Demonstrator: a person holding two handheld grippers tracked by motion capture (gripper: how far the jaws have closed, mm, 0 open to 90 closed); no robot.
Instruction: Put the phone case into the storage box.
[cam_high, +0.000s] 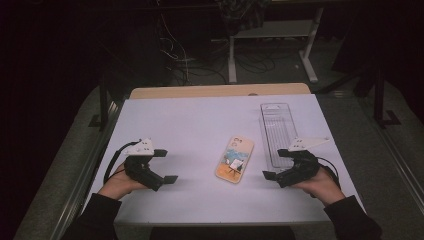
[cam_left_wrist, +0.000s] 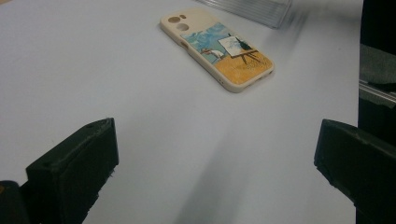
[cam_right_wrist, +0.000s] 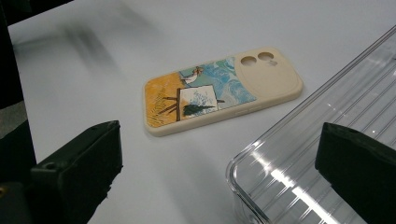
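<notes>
A cream phone case (cam_high: 235, 159) with a blue and orange painting lies flat near the middle of the white table (cam_high: 190, 125). Right of it sits a long clear plastic tray (cam_high: 278, 131). My left gripper (cam_high: 166, 166) rests at the left, open, nothing between its jaws, pointing at the phone case (cam_left_wrist: 216, 48). My right gripper (cam_high: 276, 163) is open at the right, beside the tray's near end. In the right gripper view the phone case (cam_right_wrist: 219, 89) lies ahead and the tray (cam_right_wrist: 322, 158) is at the lower right.
A wooden strip (cam_high: 220, 90) runs along the table's far edge. Beyond it stand white desk legs (cam_high: 232, 55) and tangled cables (cam_high: 200, 65) on the floor. Dark surroundings flank both sides of the table.
</notes>
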